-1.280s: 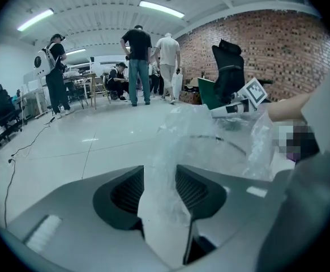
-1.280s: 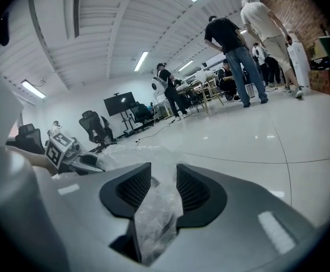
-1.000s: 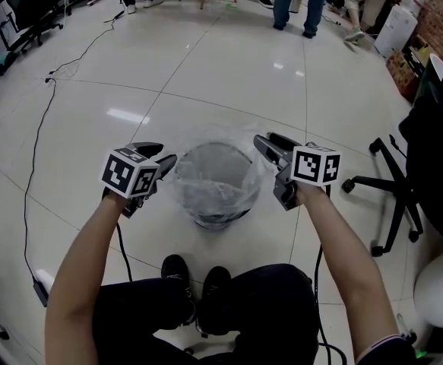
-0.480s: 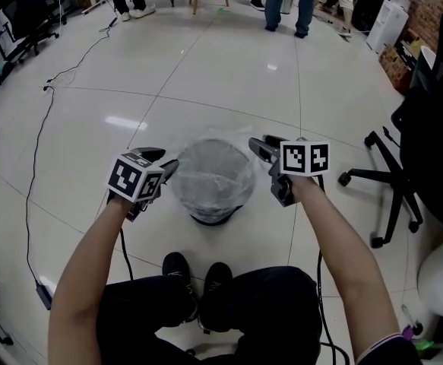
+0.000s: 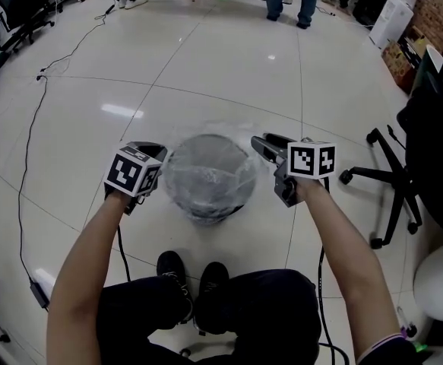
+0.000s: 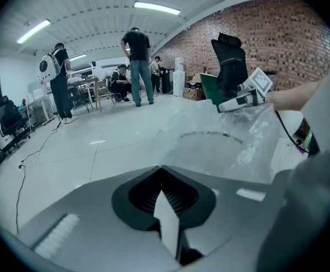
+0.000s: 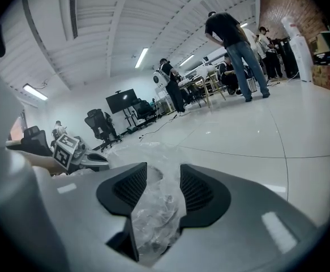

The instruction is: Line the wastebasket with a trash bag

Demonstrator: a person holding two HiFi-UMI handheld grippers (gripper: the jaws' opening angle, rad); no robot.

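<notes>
Crinkly clear trash bag point(image 7: 156, 208), draped over round wastebasket point(image 5: 208, 185), is pinched by right gripper point(image 7: 163, 177) fingers point(image 7: 201, 191); left gripper point(image 6: 165, 171) fingers point(image 6: 183, 196) are pressed together.

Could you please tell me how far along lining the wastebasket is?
Done: the clear trash bag sits inside the wastebasket, its mouth spread over the rim. In hand: the right claw grips bunched film; the left claw is shut at the opposite edge. Left: pulling the overhang down around the rim and letting go.

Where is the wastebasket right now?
Head view, centre: the wastebasket stands on the floor between the left gripper and the right gripper, just ahead of the person's shoes, with the trash bag over it.
</notes>
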